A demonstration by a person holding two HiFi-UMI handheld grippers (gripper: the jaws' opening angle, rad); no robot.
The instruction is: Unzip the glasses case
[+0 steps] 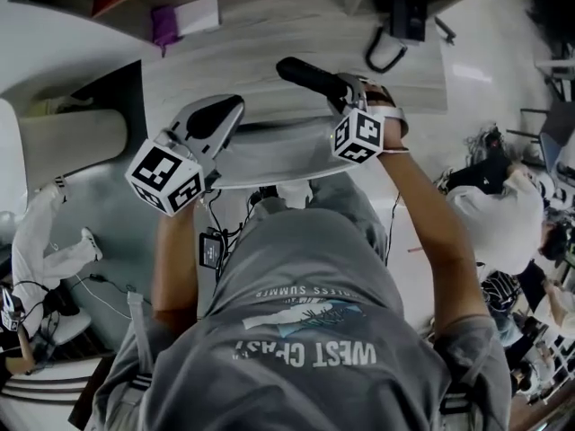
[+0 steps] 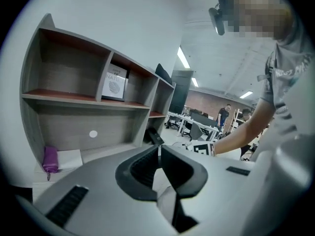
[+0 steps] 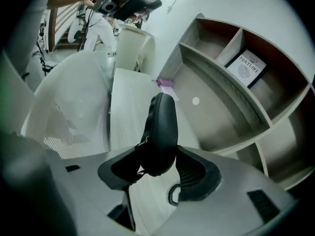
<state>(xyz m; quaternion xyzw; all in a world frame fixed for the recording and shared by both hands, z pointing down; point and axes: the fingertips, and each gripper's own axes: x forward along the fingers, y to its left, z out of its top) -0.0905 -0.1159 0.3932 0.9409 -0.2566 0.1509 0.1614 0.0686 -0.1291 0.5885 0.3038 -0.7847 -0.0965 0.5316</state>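
Gripping the black glasses case [image 3: 160,127] by its near end, the right gripper [image 3: 156,168] has its jaws clamped on both sides of it. In the head view the case juts from that gripper toward 10 o'clock above the pale wood-grain tabletop [image 1: 269,48]. The left gripper [image 2: 158,154] hangs at 9 o'clock of the right one, apart from the case, its jaws nearly together with nothing between them, while a purple item [image 1: 164,25] lies beside a white box [image 1: 198,13] at 11 o'clock on the tabletop.
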